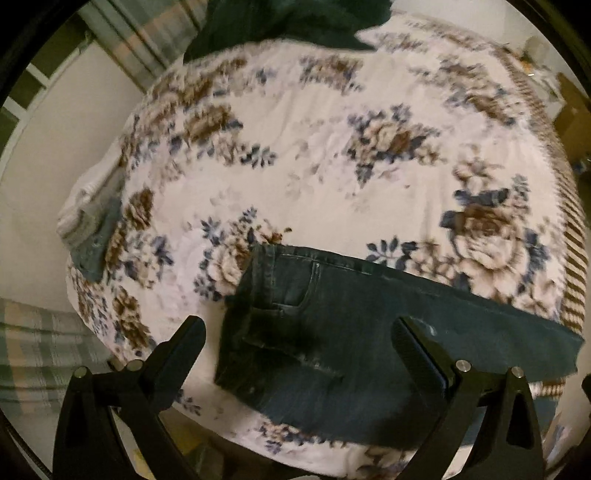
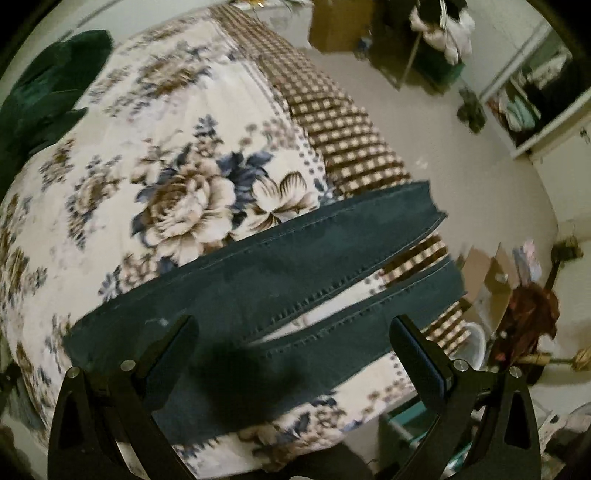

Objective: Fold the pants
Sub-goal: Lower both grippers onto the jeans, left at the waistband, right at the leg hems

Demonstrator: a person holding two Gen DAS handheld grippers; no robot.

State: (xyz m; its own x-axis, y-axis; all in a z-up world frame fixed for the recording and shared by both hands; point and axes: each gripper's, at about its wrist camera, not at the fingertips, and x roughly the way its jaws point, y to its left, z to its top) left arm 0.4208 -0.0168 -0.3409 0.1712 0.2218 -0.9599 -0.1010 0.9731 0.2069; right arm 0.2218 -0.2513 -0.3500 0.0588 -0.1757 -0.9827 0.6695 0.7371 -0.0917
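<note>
Both the left gripper and right gripper hover with jaws spread; the jeans overhang the bed's corner and could slide off

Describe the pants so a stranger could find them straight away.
Start from the bed with the floral quilt. Near its front edge lie the dark jeans, spread flat with the waistband at one end and the two legs running toward the checked border. Unlike the dark green cloth bunched at the far end, they show stitched seams and a pocket.
</note>
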